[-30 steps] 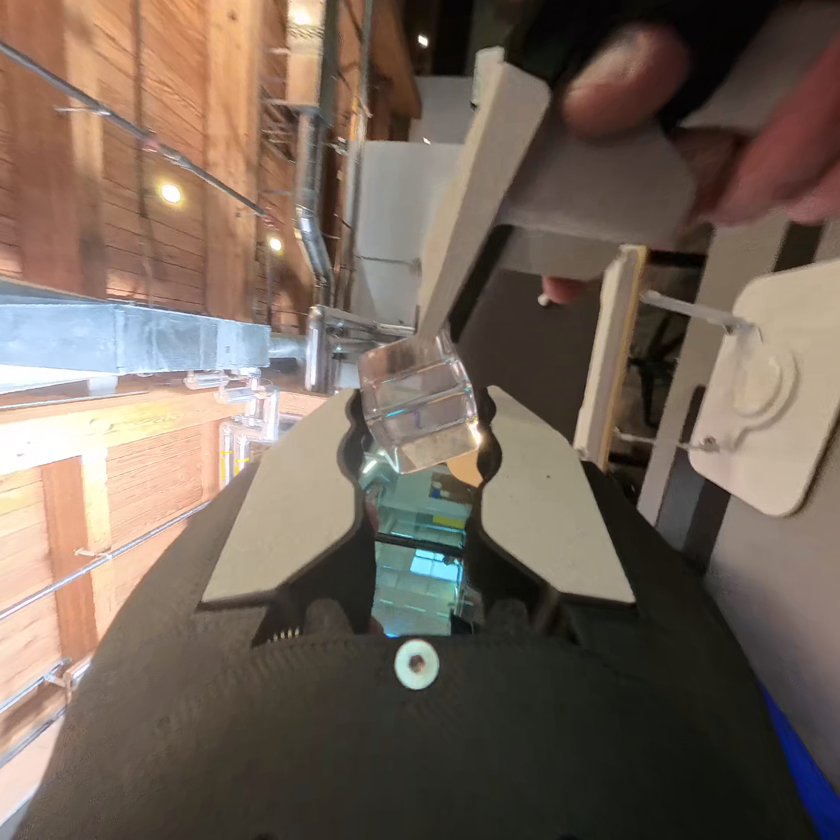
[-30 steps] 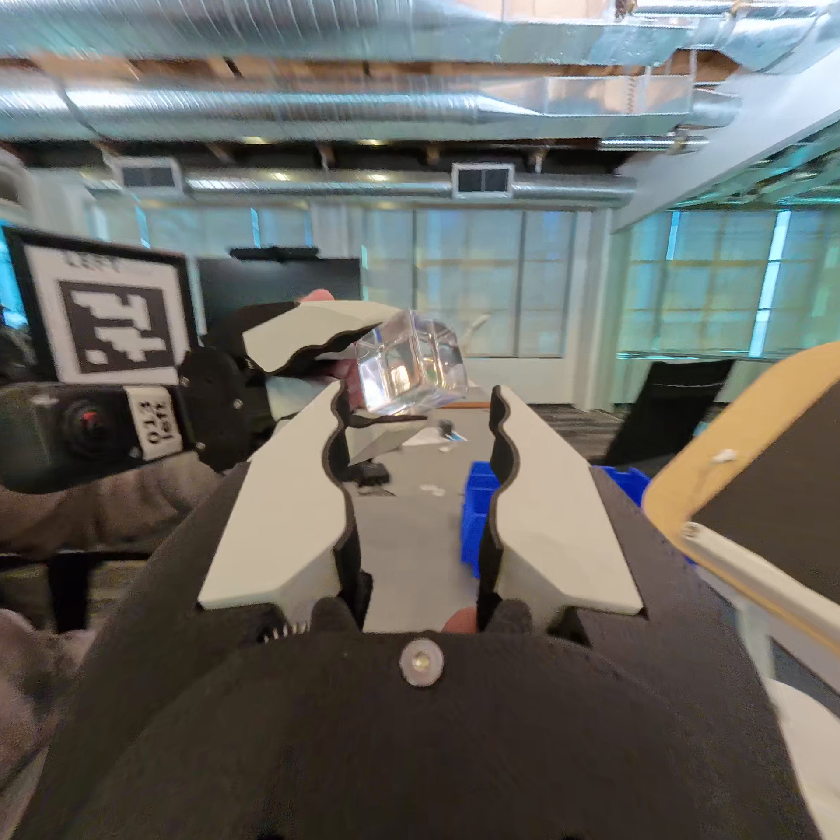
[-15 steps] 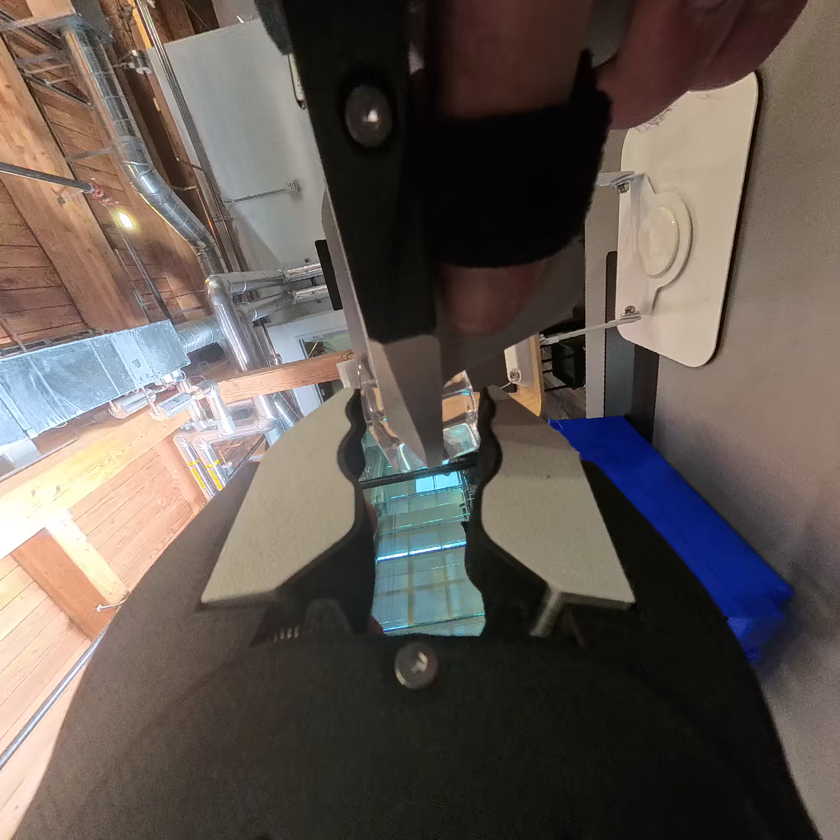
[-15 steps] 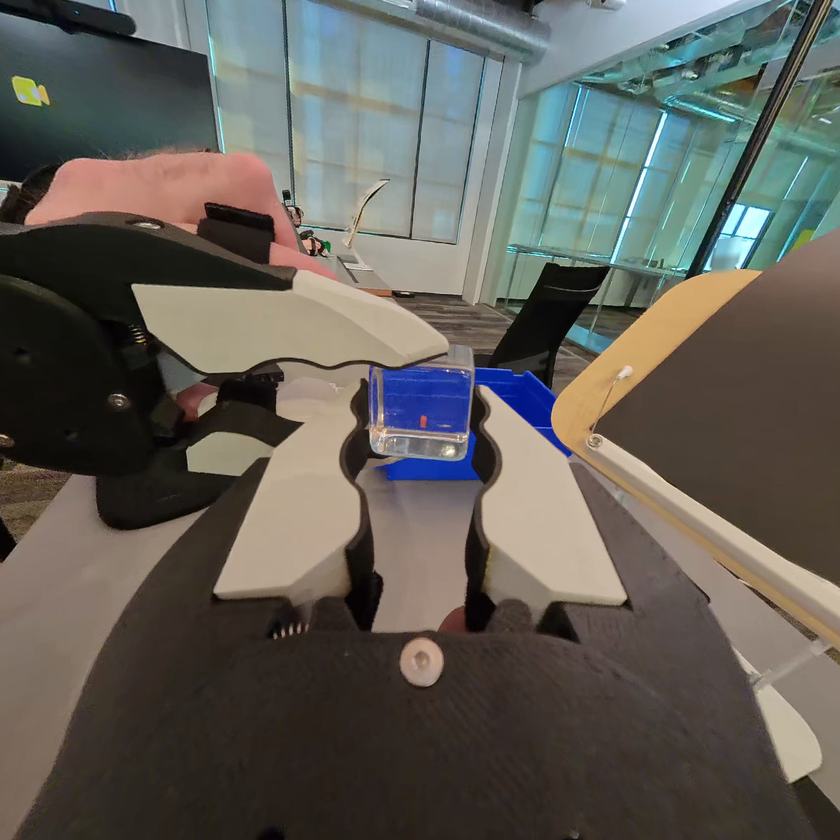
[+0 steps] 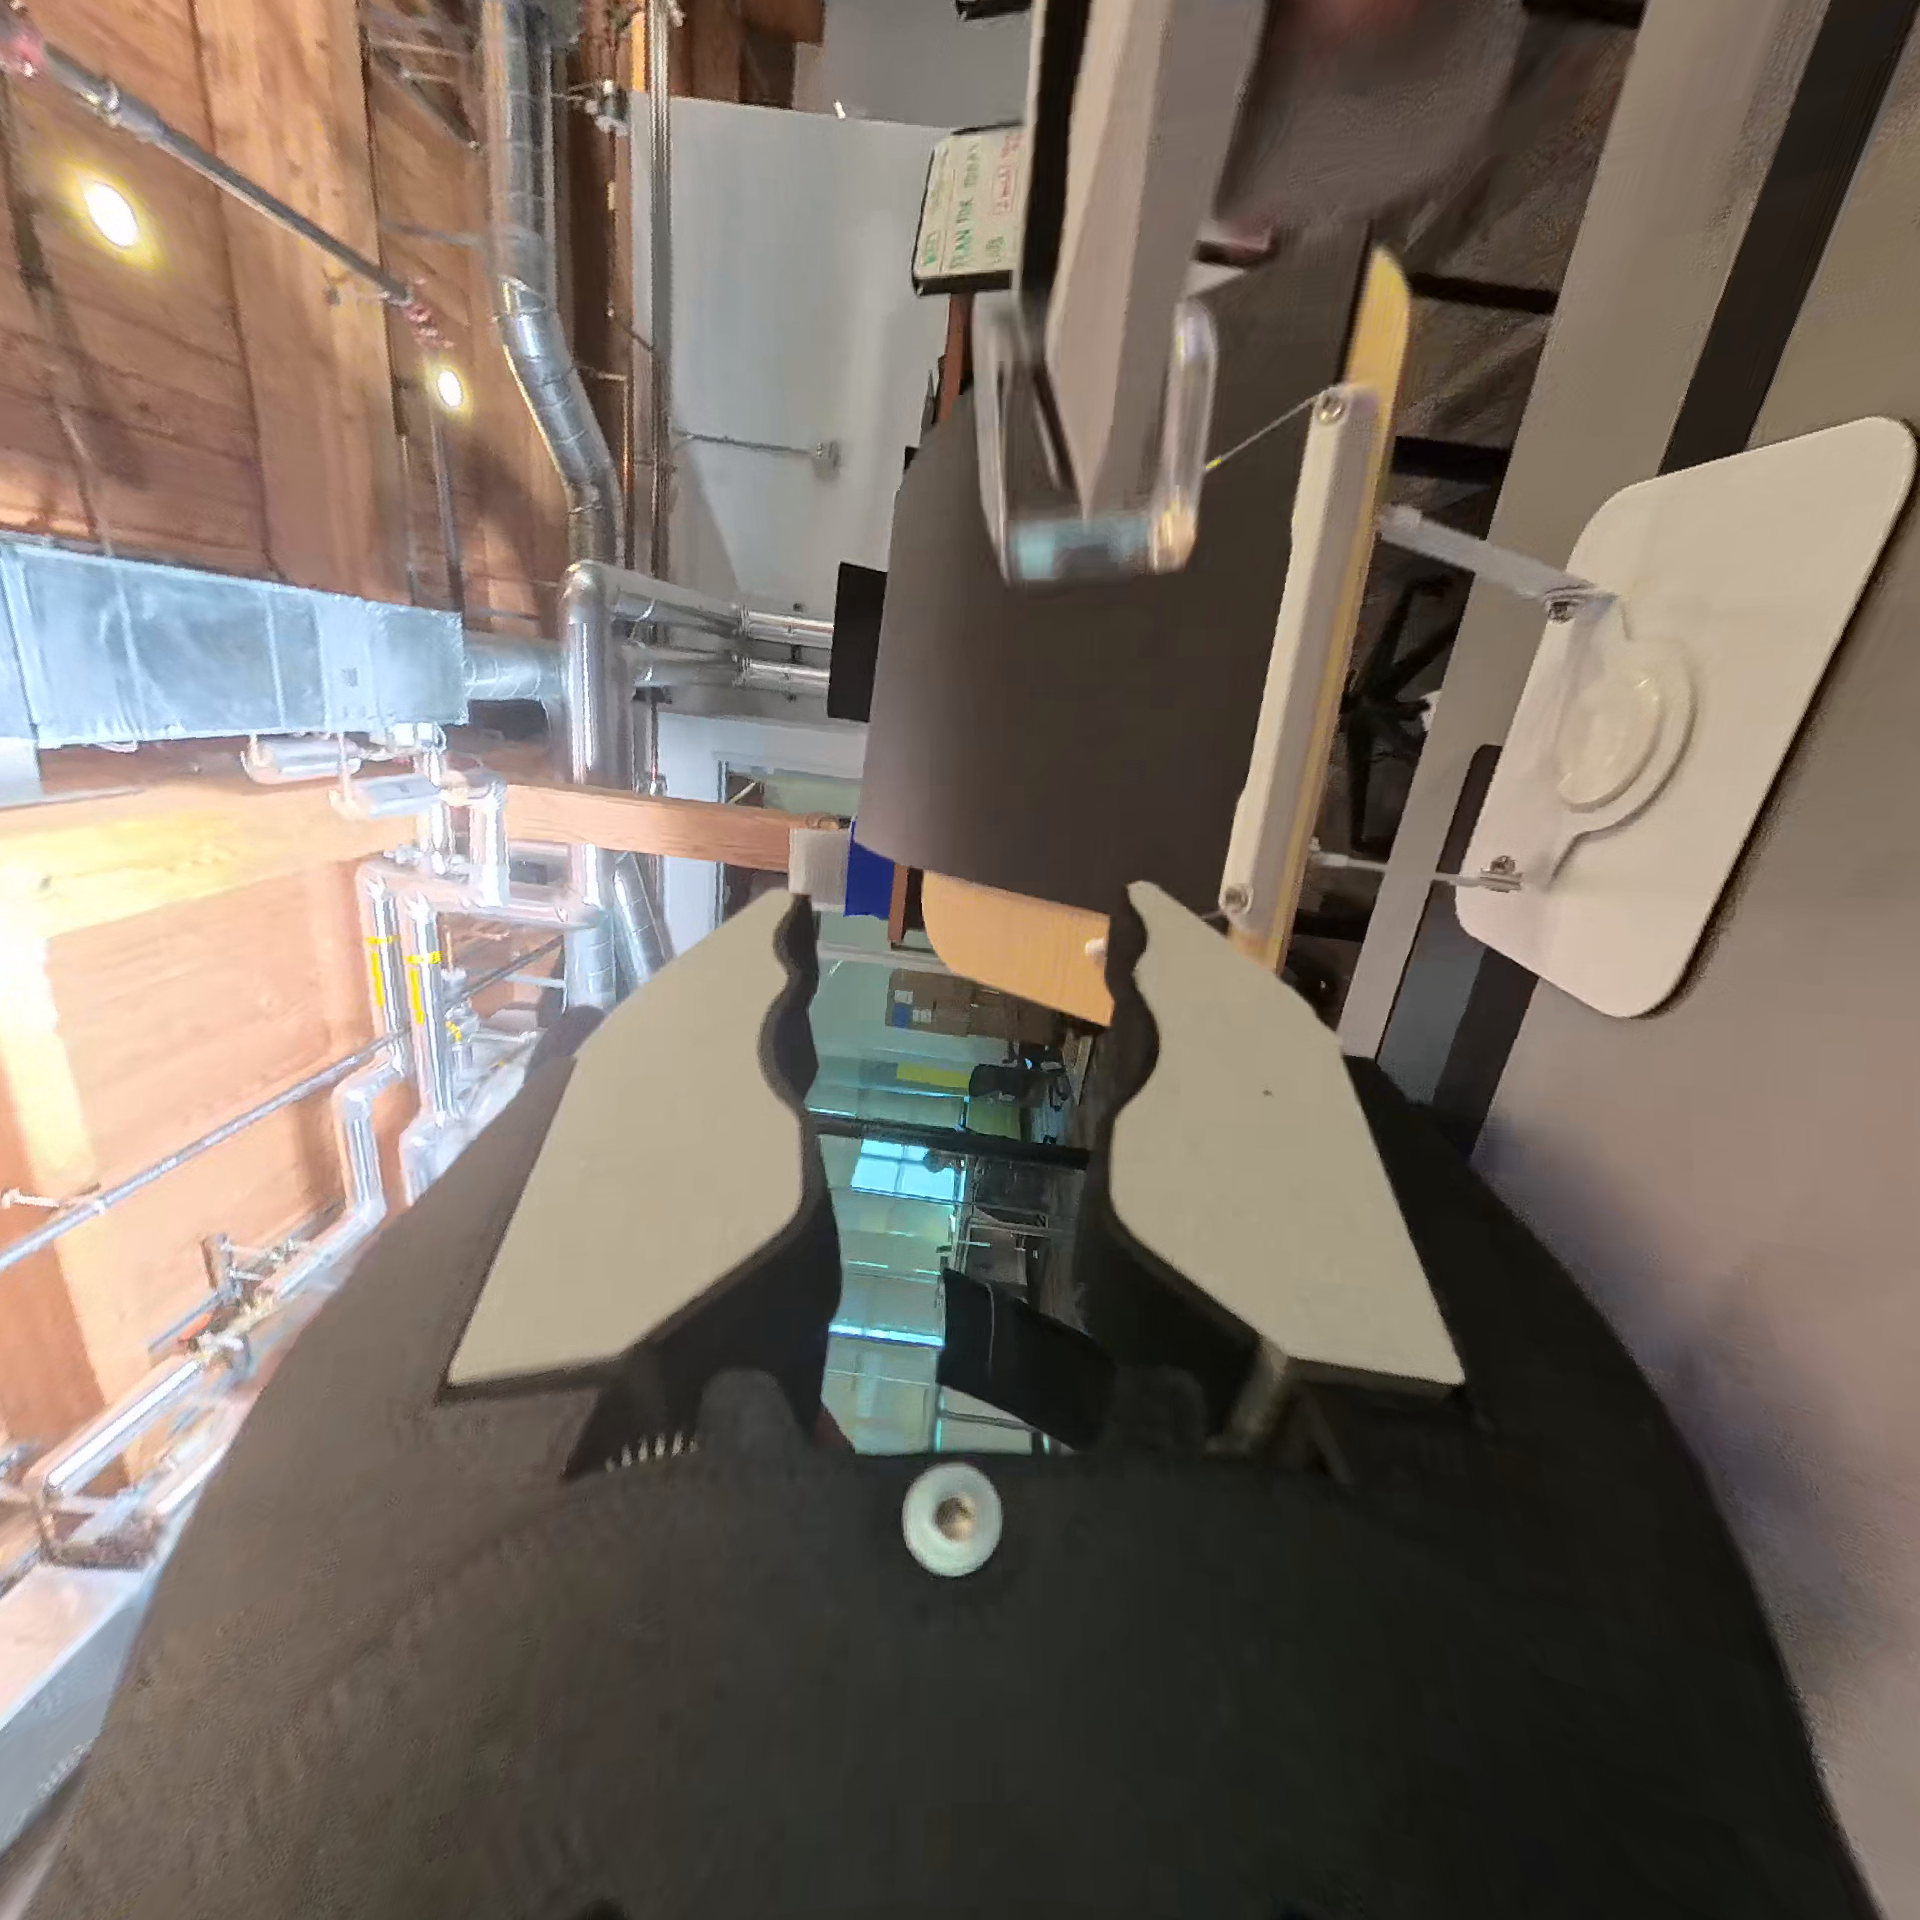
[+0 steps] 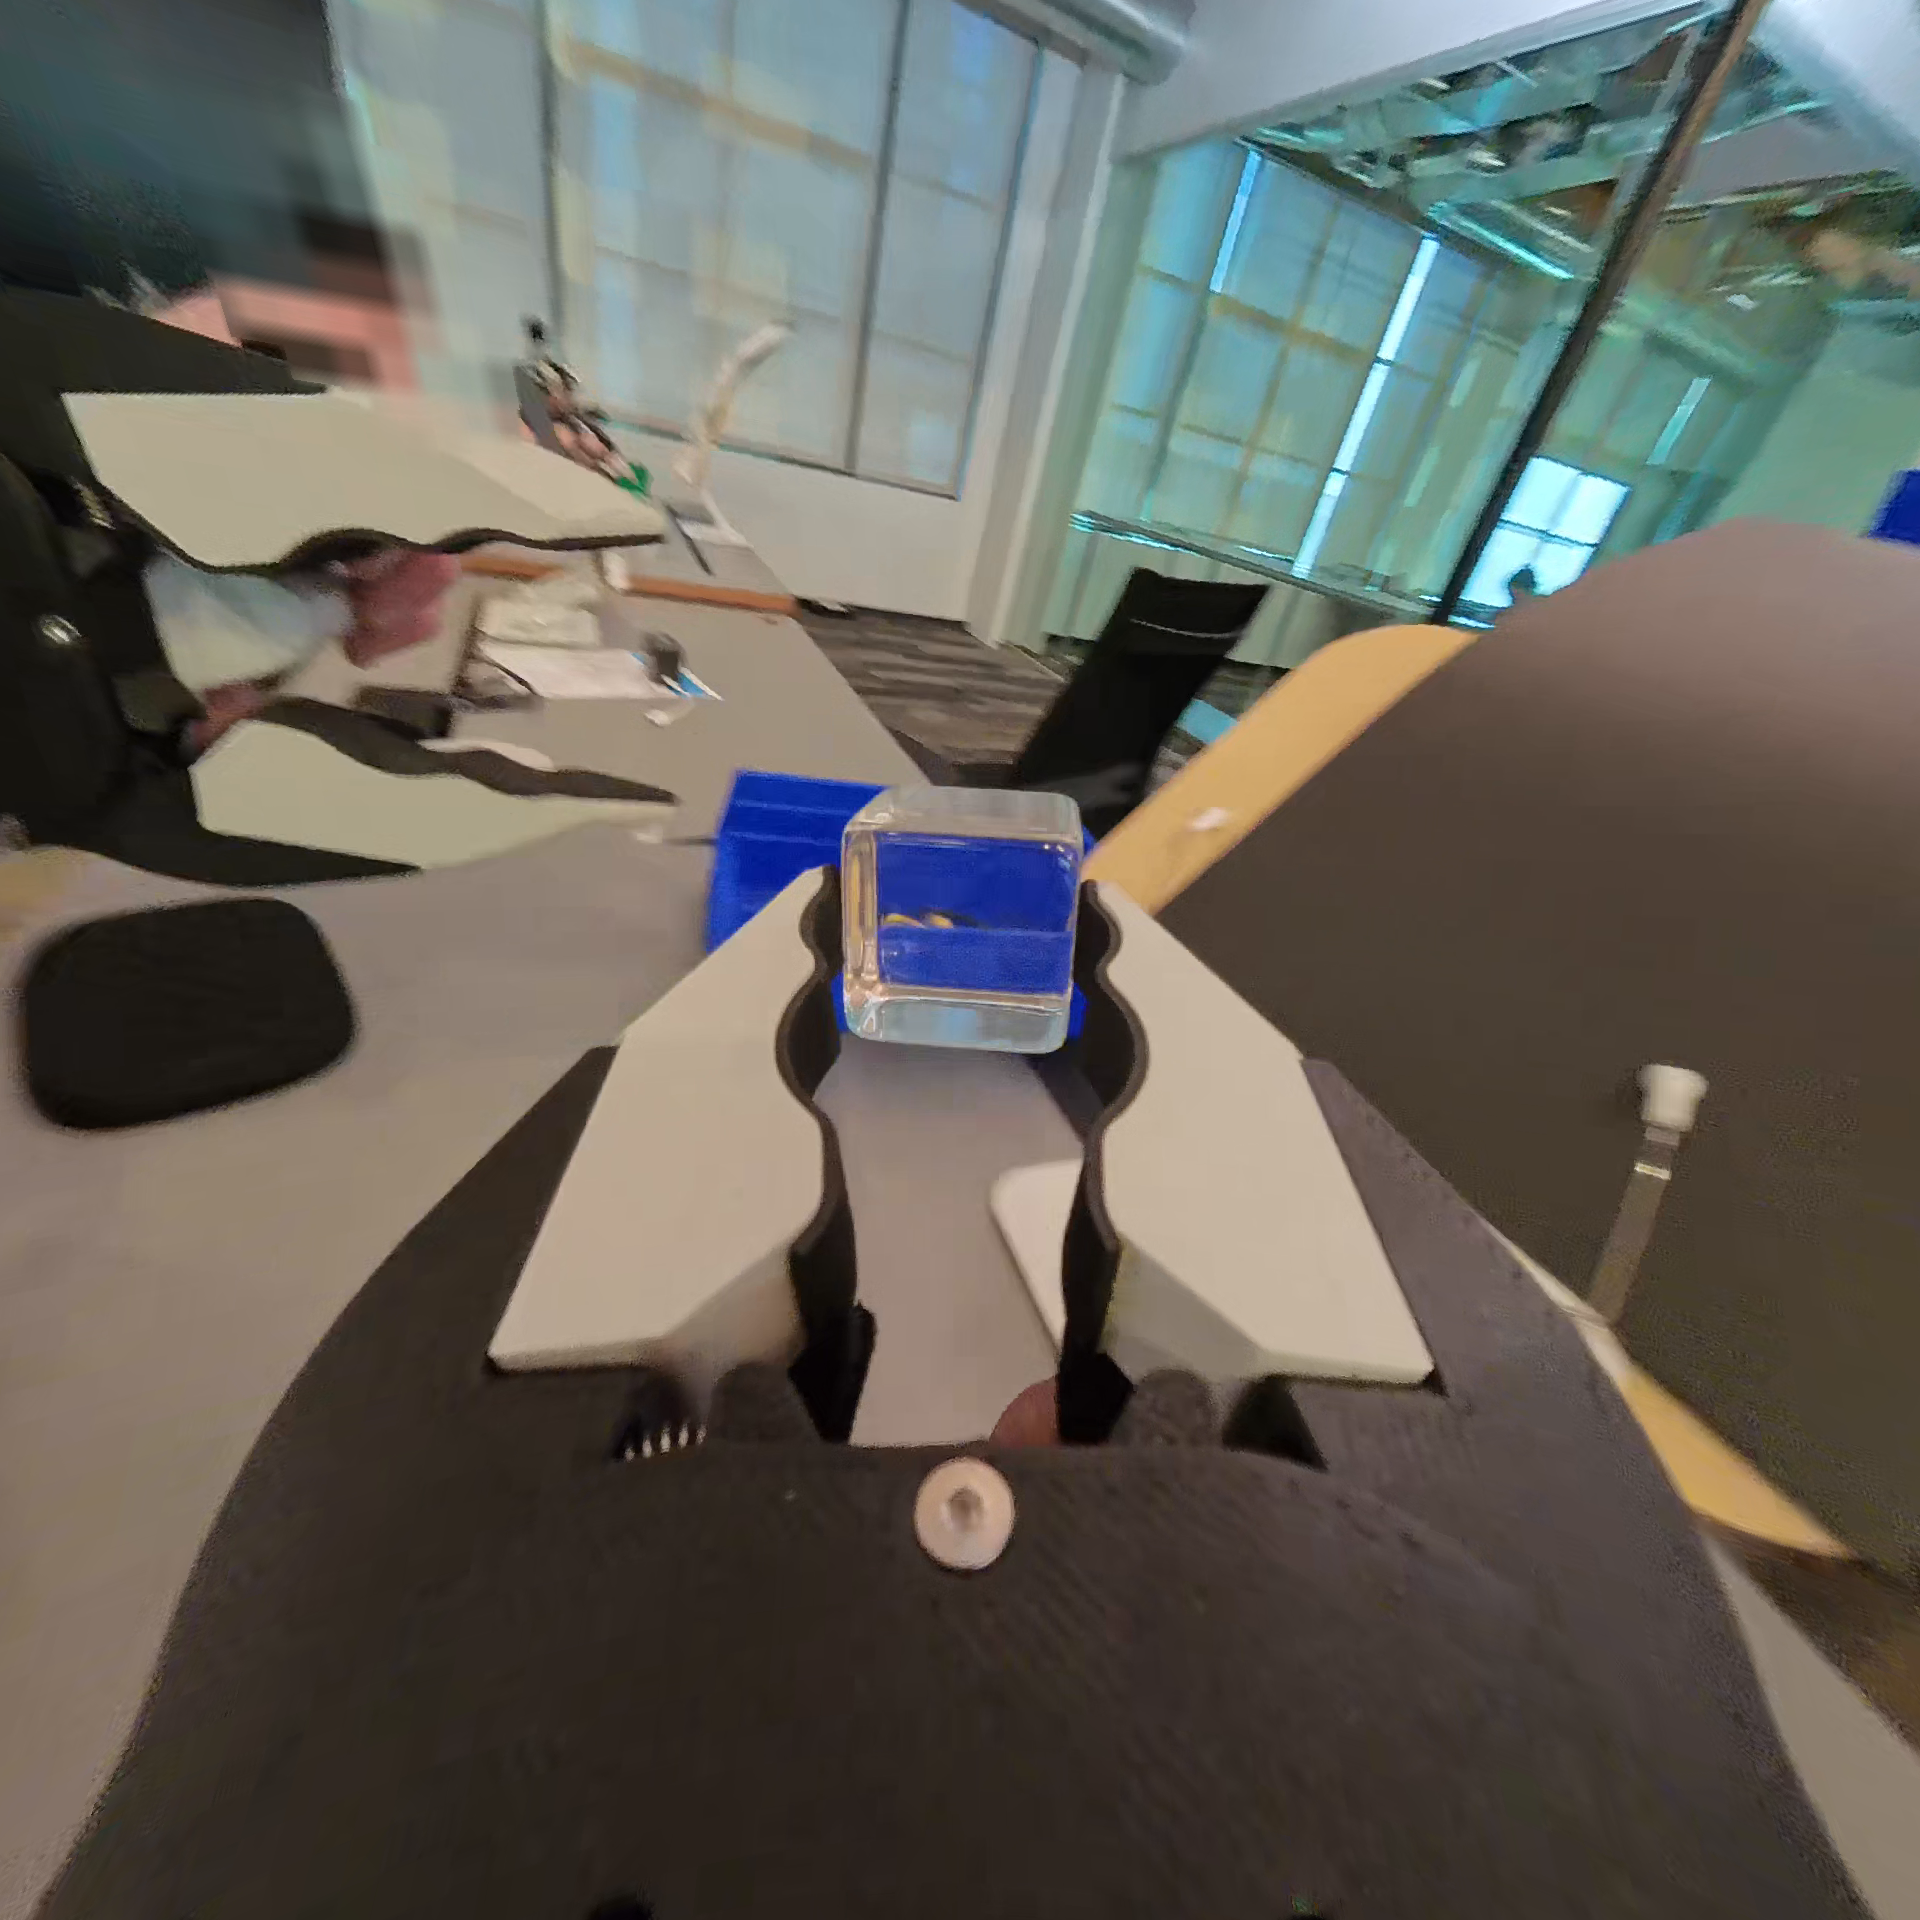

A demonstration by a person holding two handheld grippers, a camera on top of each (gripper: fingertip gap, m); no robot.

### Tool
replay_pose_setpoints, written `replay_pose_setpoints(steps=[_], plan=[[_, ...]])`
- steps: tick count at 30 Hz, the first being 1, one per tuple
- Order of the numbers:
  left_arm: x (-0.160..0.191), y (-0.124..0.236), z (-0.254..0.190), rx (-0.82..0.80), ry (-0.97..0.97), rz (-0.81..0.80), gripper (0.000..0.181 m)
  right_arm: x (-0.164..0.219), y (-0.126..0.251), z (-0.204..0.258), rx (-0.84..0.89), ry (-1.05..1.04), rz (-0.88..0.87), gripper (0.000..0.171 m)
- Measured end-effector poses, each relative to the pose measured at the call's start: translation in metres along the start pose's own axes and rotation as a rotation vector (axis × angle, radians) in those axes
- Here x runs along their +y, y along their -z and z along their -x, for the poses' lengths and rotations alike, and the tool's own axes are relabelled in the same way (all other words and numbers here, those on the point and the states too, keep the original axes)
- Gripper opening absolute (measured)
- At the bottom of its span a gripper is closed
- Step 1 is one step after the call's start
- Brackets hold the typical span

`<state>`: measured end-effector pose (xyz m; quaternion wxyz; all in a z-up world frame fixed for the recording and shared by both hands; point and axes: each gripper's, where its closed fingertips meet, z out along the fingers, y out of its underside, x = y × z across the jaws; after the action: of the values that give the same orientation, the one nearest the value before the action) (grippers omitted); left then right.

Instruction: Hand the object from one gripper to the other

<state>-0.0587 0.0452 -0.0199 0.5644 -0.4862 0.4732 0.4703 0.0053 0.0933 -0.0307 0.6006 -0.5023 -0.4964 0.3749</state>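
A clear glass-like cube [image 6: 961,925] sits between the fingertips of my right gripper [image 6: 961,935], and both pads press on its sides. In the left wrist view the same cube [image 5: 1091,457] shows at the top, held by the right gripper's fingers [image 5: 1112,260]. My left gripper [image 5: 961,914] is open with nothing between its fingers. It also shows in the right wrist view [image 6: 655,665] at the left, jaws apart and away from the cube.
A grey table [image 6: 468,987] lies below. A blue bin [image 6: 769,852] stands behind the cube. A black pad [image 6: 177,1008] lies at the left. A dark board with a wooden edge [image 6: 1558,831] stands at the right. A black chair [image 6: 1132,675] is farther back. Left tips to right tips: about 8 centimetres.
The left gripper let go of the cube, opened wider and drew away to the left. The right gripper, shut on the cube, now carries it alone.
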Motion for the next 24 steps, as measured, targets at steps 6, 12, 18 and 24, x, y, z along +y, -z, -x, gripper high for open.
replay_pose_setpoints(steps=[6, 12, 18, 24], plan=[[0.040, 0.004, -0.030, 0.034, 0.033, 0.048, 0.040, 0.008, 0.084, -0.094, 0.267, 0.114, 0.225, 0.042], [0.057, 0.000, -0.055, 0.072, 0.085, 0.076, 0.036, 0.069, 0.215, -0.203, 0.670, 0.024, 0.504, 0.041], [0.060, -0.004, -0.076, 0.120, 0.092, 0.085, 0.036, 0.159, 0.317, -0.251, 0.893, -0.141, 0.771, 0.041], [0.067, -0.006, -0.092, 0.154, 0.111, 0.106, 0.035, 0.221, 0.334, -0.254, 0.880, -0.213, 0.959, 0.040]])
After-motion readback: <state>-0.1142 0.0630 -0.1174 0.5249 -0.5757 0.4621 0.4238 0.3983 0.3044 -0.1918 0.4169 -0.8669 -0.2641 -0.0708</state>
